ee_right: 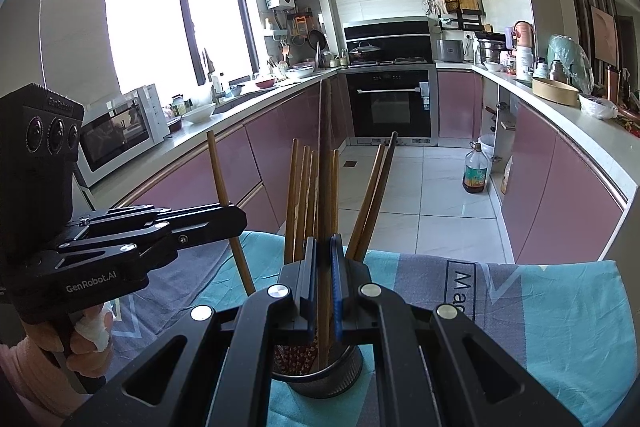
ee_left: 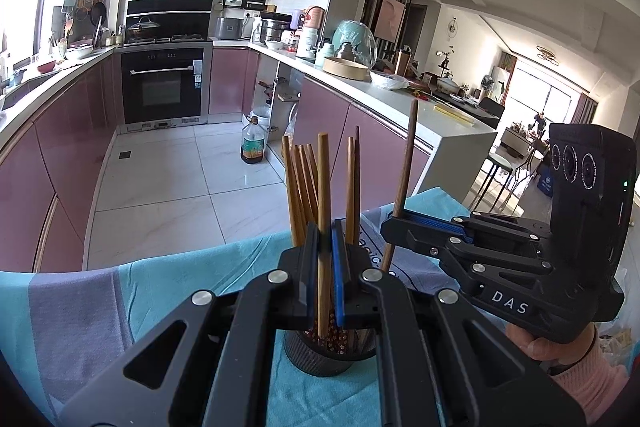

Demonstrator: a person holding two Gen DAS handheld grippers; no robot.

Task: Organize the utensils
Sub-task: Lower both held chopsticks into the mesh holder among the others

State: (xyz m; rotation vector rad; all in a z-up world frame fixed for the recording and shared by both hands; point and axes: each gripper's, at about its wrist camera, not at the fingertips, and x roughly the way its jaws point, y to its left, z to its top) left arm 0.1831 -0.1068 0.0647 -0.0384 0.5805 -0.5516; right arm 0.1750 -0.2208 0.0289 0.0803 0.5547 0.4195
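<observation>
A dark mesh holder (ee_left: 320, 359) (ee_right: 320, 379) stands on a teal and grey cloth (ee_left: 160, 291) (ee_right: 540, 307), with several wooden chopsticks (ee_left: 300, 183) (ee_right: 300, 195) upright in it. My left gripper (ee_left: 324, 231) (ee_right: 236, 219) is shut on a light brown chopstick (ee_left: 323, 167) (ee_right: 218, 171), which is held upright over the holder. My right gripper (ee_right: 323, 247) (ee_left: 394, 223) is shut on a dark brown chopstick (ee_right: 326, 147) (ee_left: 408, 155), also upright, its lower end reaching down toward the holder. A hand (ee_left: 552, 343) grips the right tool.
The cloth-covered table ends just beyond the holder, above a tiled kitchen floor. An oil bottle (ee_left: 253, 143) (ee_right: 475, 171) stands on the floor by pink cabinets. A microwave (ee_right: 120, 131) sits on the left counter, and the right counter (ee_left: 400, 99) is cluttered.
</observation>
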